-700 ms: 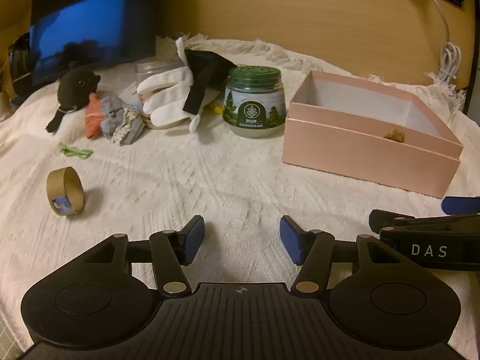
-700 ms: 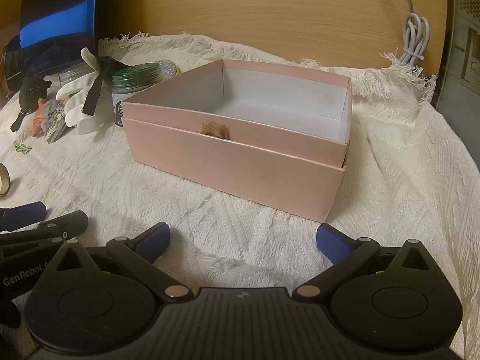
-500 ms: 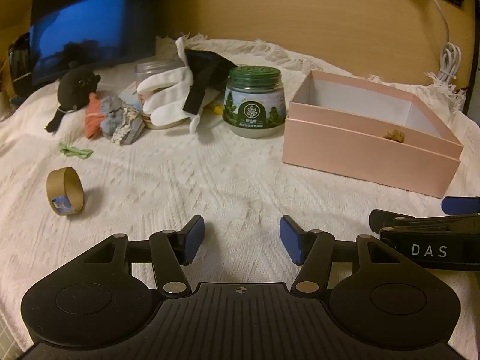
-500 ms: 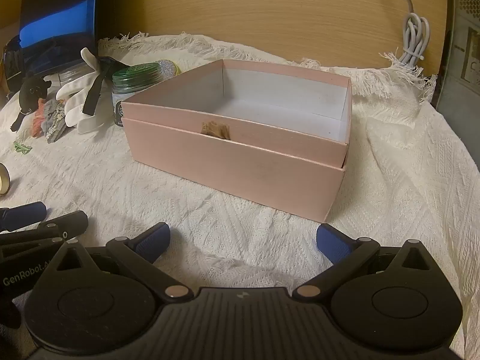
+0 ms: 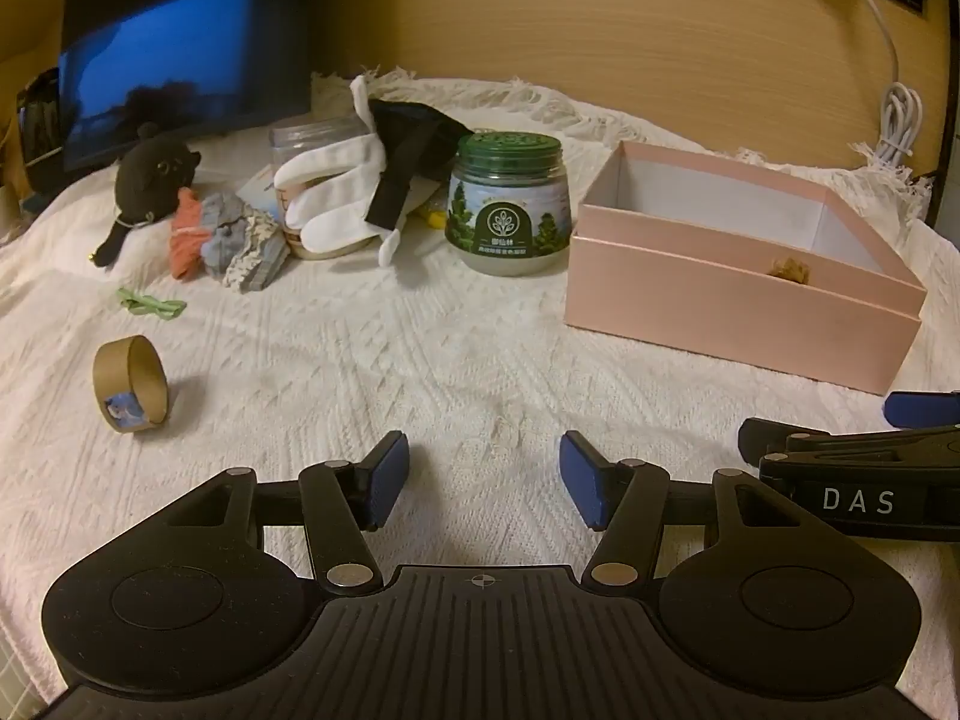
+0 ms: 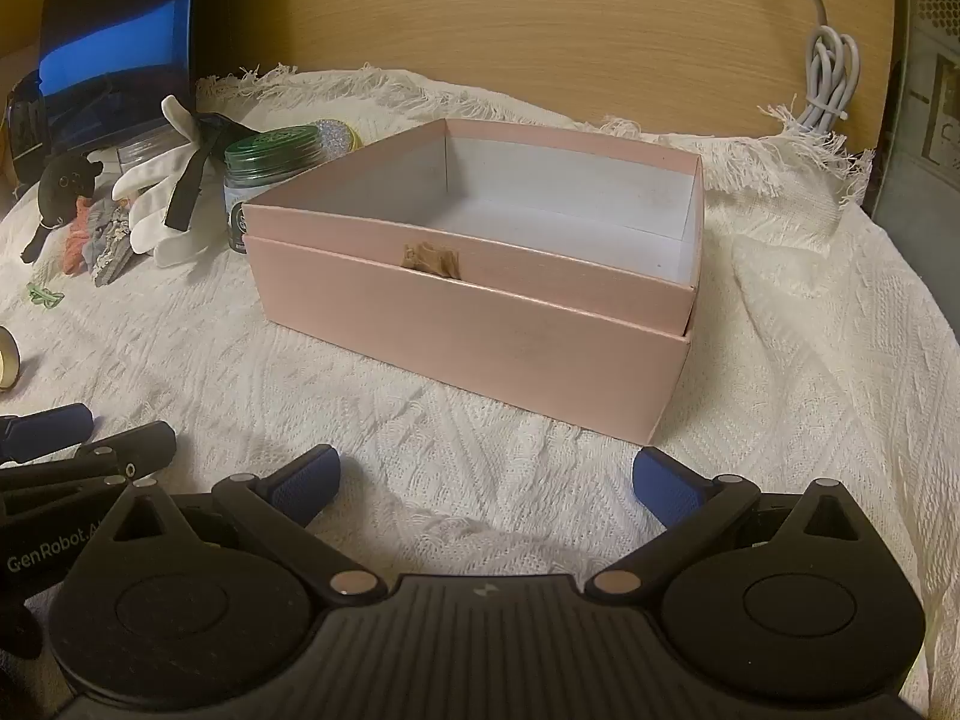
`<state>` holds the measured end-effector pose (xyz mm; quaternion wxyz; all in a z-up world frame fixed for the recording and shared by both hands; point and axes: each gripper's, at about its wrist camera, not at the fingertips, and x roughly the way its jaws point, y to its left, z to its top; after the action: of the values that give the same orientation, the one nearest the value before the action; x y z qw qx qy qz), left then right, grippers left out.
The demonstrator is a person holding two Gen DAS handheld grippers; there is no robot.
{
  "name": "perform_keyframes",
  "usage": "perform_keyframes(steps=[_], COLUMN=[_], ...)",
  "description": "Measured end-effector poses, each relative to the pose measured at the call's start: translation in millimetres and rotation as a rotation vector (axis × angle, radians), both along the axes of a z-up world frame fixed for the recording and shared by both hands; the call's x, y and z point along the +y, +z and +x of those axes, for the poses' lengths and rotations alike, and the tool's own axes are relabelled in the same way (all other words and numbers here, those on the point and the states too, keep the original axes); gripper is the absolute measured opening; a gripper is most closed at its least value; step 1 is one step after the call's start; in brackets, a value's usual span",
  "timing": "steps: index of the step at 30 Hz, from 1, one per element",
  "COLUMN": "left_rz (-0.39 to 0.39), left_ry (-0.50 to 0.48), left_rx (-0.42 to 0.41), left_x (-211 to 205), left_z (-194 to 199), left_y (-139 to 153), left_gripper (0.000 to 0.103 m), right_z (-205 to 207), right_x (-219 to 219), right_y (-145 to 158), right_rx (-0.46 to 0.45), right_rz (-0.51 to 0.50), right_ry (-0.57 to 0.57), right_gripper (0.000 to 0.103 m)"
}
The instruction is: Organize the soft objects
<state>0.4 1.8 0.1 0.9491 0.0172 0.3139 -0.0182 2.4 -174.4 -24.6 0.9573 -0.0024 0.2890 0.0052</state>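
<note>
A pink open box (image 5: 738, 300) sits on the white cloth at right, and in the right wrist view (image 6: 480, 324) it lies straight ahead, its white inside bare. Soft things lie at the back left: a black plush cat (image 5: 150, 180), an orange and grey cloth pile (image 5: 228, 240), a white glove (image 5: 330, 204) with a black strap (image 5: 402, 180) draped on a clear jar. My left gripper (image 5: 485, 477) is open and empty over the cloth. My right gripper (image 6: 486, 480) is open and empty in front of the box.
A green-lidded jar (image 5: 507, 210) stands left of the box. A cardboard tape ring (image 5: 131, 384) and a green hair tie (image 5: 150, 304) lie at left. A dark screen (image 5: 168, 60) and wooden wall stand behind. A white cable (image 5: 897, 114) hangs at back right.
</note>
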Motion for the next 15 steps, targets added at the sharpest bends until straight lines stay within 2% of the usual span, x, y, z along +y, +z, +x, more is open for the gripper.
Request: perform_keyframes(steps=[15], left_rz=[0.002], left_ry=[0.000], left_rx=[0.000], left_x=[-0.4], left_z=[0.9], left_y=[0.2], left_gripper=[0.062], right_z=[-0.1], right_x=[0.1], right_y=[-0.4], right_rx=[-0.001], right_rz=[0.000], right_ry=[0.000], right_gripper=[0.103])
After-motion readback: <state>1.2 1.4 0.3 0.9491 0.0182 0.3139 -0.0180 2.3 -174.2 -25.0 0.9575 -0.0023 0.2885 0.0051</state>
